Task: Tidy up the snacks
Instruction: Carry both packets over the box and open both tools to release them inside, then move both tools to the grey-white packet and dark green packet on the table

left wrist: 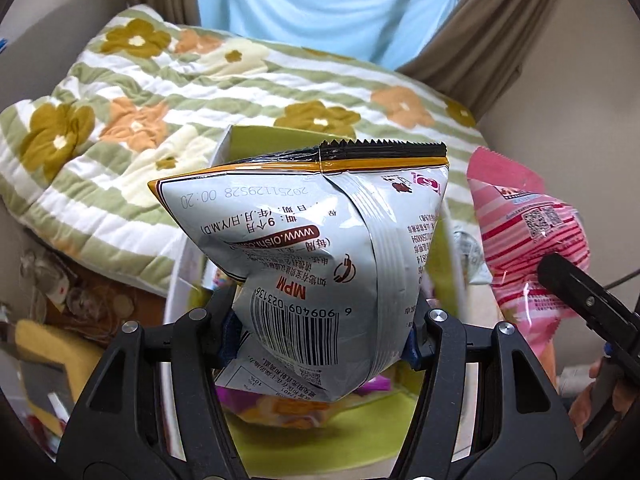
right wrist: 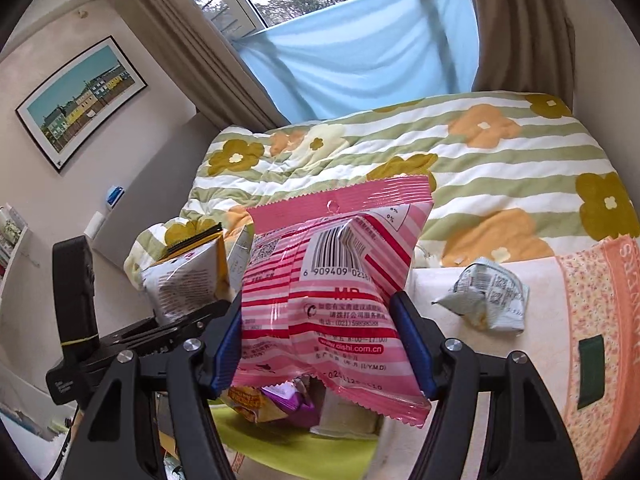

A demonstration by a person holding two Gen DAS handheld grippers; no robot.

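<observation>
While each tool [left wrist: 320, 340] [right wrist: 324, 344] clamps a bag, the green box [left wrist: 288, 136] stays mostly hidden

Silver snack bag [left wrist: 320, 264] glossy crinkled foil; pink snack bag [right wrist: 336, 304] shiny plastic film; quilt [right wrist: 500, 168] soft matt cloth.

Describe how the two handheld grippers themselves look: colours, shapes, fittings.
Both are black plastic. The left gripper and right gripper each have angular, ribbed linkage arms joined by round silver pivot bolts, and dark blue pads on the inner finger faces. Seen from the right wrist, the left unit carries a black boxy camera block with a thin yellow band. No sleeve shows.
</observation>
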